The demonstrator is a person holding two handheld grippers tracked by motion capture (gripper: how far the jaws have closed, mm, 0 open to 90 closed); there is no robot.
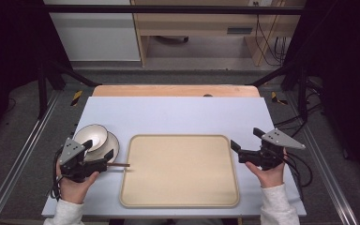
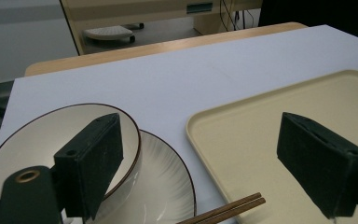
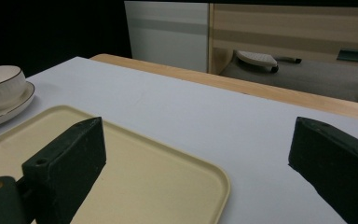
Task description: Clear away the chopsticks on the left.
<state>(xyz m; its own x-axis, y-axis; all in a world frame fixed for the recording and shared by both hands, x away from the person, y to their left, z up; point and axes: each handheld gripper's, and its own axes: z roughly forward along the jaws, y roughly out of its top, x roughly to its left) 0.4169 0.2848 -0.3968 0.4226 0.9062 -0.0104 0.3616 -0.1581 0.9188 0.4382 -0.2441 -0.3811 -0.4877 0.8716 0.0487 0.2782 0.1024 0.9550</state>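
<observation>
Left tongs (image 2: 205, 163) agape, chopsticks (image 2: 226, 211) cut off, bowl (image 2: 37, 140) half-hidden

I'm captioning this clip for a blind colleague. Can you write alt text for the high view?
A person's hands hold two open grippers over a white table, the left gripper beside a bowl stacked on a plate, the right gripper at the right edge of an empty beige tray. Brown chopsticks lie between plate and tray.
</observation>
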